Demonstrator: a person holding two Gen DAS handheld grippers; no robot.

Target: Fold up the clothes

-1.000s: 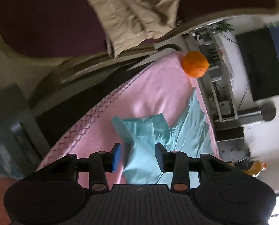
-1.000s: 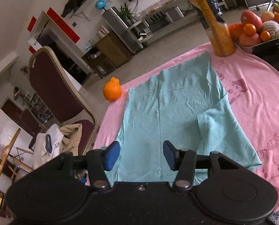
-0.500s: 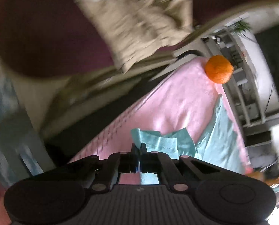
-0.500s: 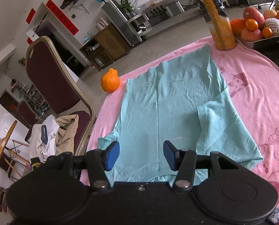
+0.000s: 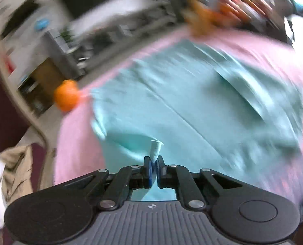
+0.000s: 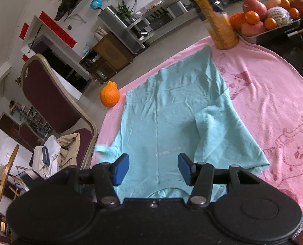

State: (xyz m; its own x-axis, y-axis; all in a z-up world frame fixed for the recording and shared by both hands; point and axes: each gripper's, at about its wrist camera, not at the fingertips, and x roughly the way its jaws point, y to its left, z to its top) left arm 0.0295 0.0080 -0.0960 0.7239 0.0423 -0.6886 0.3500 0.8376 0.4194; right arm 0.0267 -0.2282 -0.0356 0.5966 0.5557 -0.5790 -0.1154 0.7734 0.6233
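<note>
Soft matt teal cotton-like T-shirt (image 6: 171, 122), finely creased. Fuzzy pink towelling blanket (image 6: 273, 94) with printed cartoon figures. Dimpled, slightly glossy orange citrus fruit (image 6: 109, 96). Shiny metal fruit tray (image 6: 273, 33). Glossy printed label on orange juice bottle (image 6: 214, 18). Matt black plastic right gripper (image 6: 153, 168), blue rubbery fingers (image 6: 121, 166), bright metal rivets.

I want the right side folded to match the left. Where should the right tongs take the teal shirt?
Likely the outer edge of the already folded right flap of the teal shirt, approached from the pink blanket side. That edge lies free and reachable; the right tongs are open above the collar.
</note>
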